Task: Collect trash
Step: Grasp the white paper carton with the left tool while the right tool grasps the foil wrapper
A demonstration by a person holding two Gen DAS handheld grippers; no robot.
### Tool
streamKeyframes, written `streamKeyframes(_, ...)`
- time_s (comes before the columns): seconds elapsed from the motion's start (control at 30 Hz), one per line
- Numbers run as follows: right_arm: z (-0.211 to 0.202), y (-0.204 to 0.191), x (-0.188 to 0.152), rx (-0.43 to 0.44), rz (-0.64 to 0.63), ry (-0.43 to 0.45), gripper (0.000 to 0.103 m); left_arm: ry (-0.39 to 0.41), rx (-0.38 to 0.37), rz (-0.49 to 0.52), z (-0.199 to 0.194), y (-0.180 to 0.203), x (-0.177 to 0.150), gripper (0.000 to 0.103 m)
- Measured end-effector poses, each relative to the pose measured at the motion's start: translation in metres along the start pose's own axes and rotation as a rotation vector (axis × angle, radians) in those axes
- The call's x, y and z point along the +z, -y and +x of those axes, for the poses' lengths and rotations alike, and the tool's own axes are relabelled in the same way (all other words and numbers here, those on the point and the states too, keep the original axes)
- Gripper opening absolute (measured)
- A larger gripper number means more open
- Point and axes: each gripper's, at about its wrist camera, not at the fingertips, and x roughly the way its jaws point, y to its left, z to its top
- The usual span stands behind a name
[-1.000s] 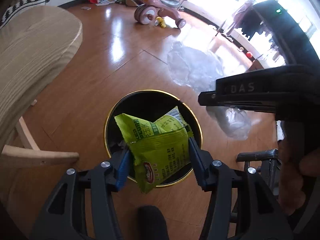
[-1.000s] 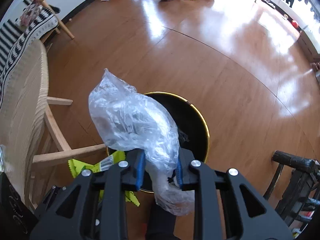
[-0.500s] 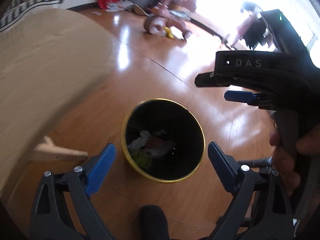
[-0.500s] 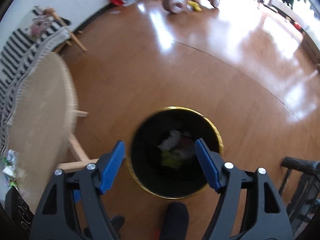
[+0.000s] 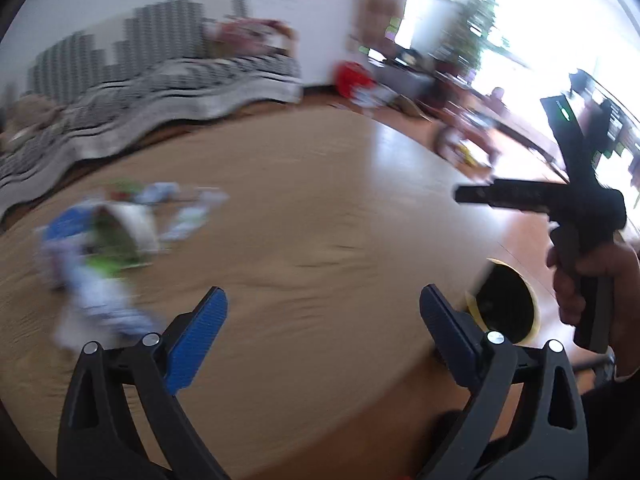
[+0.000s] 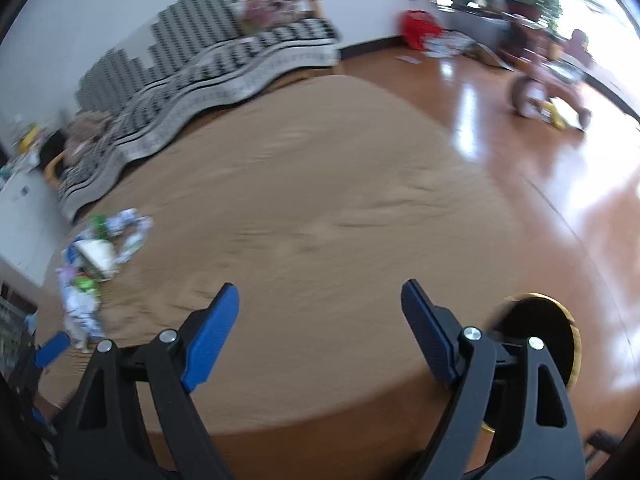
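Note:
Both views are blurred by motion. My left gripper (image 5: 320, 324) is open and empty above the round wooden table (image 5: 320, 208). My right gripper (image 6: 320, 312) is open and empty above the same table (image 6: 320, 184); its body also shows in the left wrist view (image 5: 532, 196), held in a hand. A pile of wrappers and a paper cup (image 5: 108, 236) lies on the table's left side, also in the right wrist view (image 6: 96, 252). The black, gold-rimmed bin (image 5: 508, 304) stands on the floor past the table's right edge, also in the right wrist view (image 6: 540, 340).
A black-and-white patterned sofa (image 6: 208, 60) runs behind the table. A pink tricycle (image 6: 540, 88) and a red bag (image 6: 418, 28) stand on the glossy wooden floor at the far right. A white cabinet (image 6: 20, 224) is at the left.
Both grippers let their trash fall into the bin, opened, then swung up and left from over the bin to over the table.

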Motion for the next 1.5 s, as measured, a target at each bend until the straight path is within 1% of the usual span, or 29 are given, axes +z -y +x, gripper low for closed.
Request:
streamKeyframes(0.03, 0.006, -0.018, -0.001, 0.016, -0.016, -0.002, 0.080, 0.024, 0.037, -0.035, -0.010, -0.024, -0.004, 0.094)
streamKeyframes(0.07, 0.017, -0.043, -0.001, 0.047, -0.044, -0.011, 0.080, 0.034, 0.057, -0.068, -0.018, -0.043, -0.008, 0.094)
streamKeyframes(0.13, 0.036, -0.082, -0.004, 0.089, -0.099, -0.038, 0.080, 0.051, 0.084, -0.145, -0.031, -0.078, -0.013, 0.094)
streamKeyframes(0.17, 0.044, -0.096, -0.008, 0.103, -0.123, -0.049, 0.080, 0.054, 0.088, -0.157, -0.035, -0.092, -0.015, 0.094)
streamKeyframes(0.2, 0.052, -0.111, -0.011, 0.115, -0.148, -0.060, 0.080, 0.060, 0.101, -0.157, -0.041, -0.108, -0.020, 0.094)
streamKeyframes(0.3, 0.069, -0.159, -0.023, 0.180, -0.223, -0.090, 0.080, 0.051, 0.140, -0.145, -0.044, -0.132, -0.028, 0.094)
streamKeyframes(0.37, 0.073, -0.185, -0.029, 0.212, -0.277, -0.088, 0.080, 0.036, 0.167, -0.149, -0.044, -0.154, -0.037, 0.094)
streamKeyframes(0.43, 0.074, -0.209, -0.036, 0.254, -0.343, -0.081, 0.080, 0.016, 0.165, -0.177, -0.043, -0.173, -0.042, 0.094)
streamKeyframes(0.53, 0.075, -0.234, -0.049, 0.307, -0.429, -0.090, 0.080, -0.002, 0.178, -0.173, -0.036, -0.196, -0.049, 0.094)
streamKeyframes(0.6, 0.079, -0.252, -0.059, 0.333, -0.497, -0.102, 0.080, -0.011, 0.171, -0.180, -0.032, -0.203, -0.053, 0.094)
streamKeyframes(0.73, 0.093, -0.267, -0.073, 0.334, -0.553, -0.127, 0.080, -0.034, 0.172, -0.208, -0.017, -0.219, -0.055, 0.094)
streamKeyframes(0.8, 0.102, -0.274, -0.079, 0.332, -0.567, -0.143, 0.080, -0.026, 0.156, -0.227, -0.015, -0.223, -0.054, 0.094)
streamKeyframes(0.9, 0.112, -0.282, -0.082, 0.345, -0.570, -0.147, 0.080, -0.027, 0.146, -0.214, -0.008, -0.227, -0.054, 0.094)
streamKeyframes(1.0, 0.119, -0.292, -0.086, 0.349, -0.586, -0.143, 0.075, -0.050, 0.148, -0.212, -0.002, -0.227, -0.056, 0.094)
streamKeyframes(1.1, 0.125, -0.301, -0.091, 0.352, -0.602, -0.152, 0.064, -0.049, 0.143, -0.215, 0.000, -0.228, -0.056, 0.094)
streamKeyframes(1.13, 0.128, -0.304, -0.091, 0.357, -0.605, -0.158, 0.058, -0.049, 0.141, -0.215, 0.000, -0.228, -0.056, 0.094)
streamKeyframes(1.2, 0.129, -0.307, -0.093, 0.351, -0.623, -0.153, 0.045, -0.052, 0.127, -0.216, 0.002, -0.227, -0.055, 0.094)
streamKeyframes(1.23, 0.129, -0.308, -0.092, 0.352, -0.625, -0.157, 0.029, -0.054, 0.126, -0.214, 0.003, -0.226, -0.054, 0.094)
streamKeyframes(1.33, 0.122, -0.304, -0.090, 0.356, -0.627, -0.138, 0.025, -0.053, 0.127, -0.193, 0.006, -0.223, -0.052, 0.094)
streamKeyframes(1.5, 0.102, -0.287, -0.076, 0.354, -0.609, -0.104, 0.025, -0.058, 0.120, -0.158, 0.017, -0.212, -0.046, 0.094)
